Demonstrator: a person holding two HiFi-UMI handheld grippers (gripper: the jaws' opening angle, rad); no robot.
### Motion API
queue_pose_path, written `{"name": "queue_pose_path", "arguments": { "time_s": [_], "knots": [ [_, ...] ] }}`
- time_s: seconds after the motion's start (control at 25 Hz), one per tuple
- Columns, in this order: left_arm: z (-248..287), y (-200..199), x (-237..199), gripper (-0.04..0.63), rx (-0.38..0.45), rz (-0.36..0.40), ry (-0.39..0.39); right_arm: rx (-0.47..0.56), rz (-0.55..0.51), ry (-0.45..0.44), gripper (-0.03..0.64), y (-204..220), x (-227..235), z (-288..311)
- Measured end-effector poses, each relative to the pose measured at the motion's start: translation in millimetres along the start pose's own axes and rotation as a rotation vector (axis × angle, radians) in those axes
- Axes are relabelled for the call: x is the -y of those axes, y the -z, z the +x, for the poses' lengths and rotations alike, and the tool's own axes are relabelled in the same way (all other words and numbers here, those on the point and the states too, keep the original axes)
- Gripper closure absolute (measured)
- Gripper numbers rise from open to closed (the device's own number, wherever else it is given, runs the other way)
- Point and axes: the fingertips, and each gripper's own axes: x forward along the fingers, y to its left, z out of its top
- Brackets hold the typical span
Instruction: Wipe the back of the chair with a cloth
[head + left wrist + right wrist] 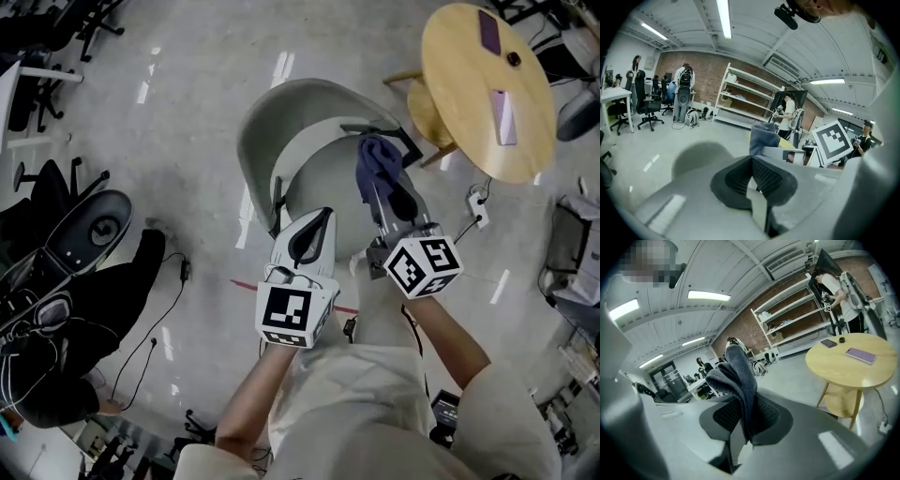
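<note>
Blue cloth stood lengthwise out of the right gripper, pinched tight and pointing away from the person over the chair seat. Left gripper hovered alongside, jaws pressed together, nothing between them.

Soft, napped fabric noted on cloth; chair shell recorded as smooth matt plastic; table top as satin-finished wood.
</note>
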Motion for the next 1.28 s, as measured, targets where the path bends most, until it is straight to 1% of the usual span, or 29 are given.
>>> {"name": "queue_pose_path", "arguments": {
  "time_s": [0.2, 0.44, 0.56, 0.68, 0.92, 1.04, 1.28],
  "knots": [
    [21.0, 16.0, -31.5, 0.595, -0.010, 0.003, 0.010, 0.012, -0.007, 0.038, 0.541, 8.1, 11.2, 40.0],
    [39.9, 35.4, -73.3, 0.595, -0.012, -0.005, -0.008, 0.024, 0.003, 0.081, 0.541, 19.3, 28.7, 86.4],
    [46.7, 45.1, -89.9, 0.594, -0.013, -0.004, -0.015, 0.034, 0.020, 0.112, 0.541, 28.0, 39.5, 103.1],
    [53.8, 52.8, -105.4, 0.594, -0.016, -0.006, -0.002, 0.051, 0.044, 0.147, 0.541, 35.9, 49.5, 120.9],
    [72.8, 63.5, -115.1, 0.594, -0.060, 0.044, 0.053, 0.052, 0.095, 0.206, 0.541, 48.6, 68.1, 146.3],
    [74.4, 61.7, -119.5, 0.594, -0.054, 0.053, 0.084, 0.061, 0.107, 0.232, 0.541, 52.5, 72.0, 155.5],
    [74.1, 59.6, -134.6, 0.594, -0.060, 0.052, 0.100, 0.085, 0.117, 0.281, 0.541, 53.0, 76.9, 178.0]
  ]
}}
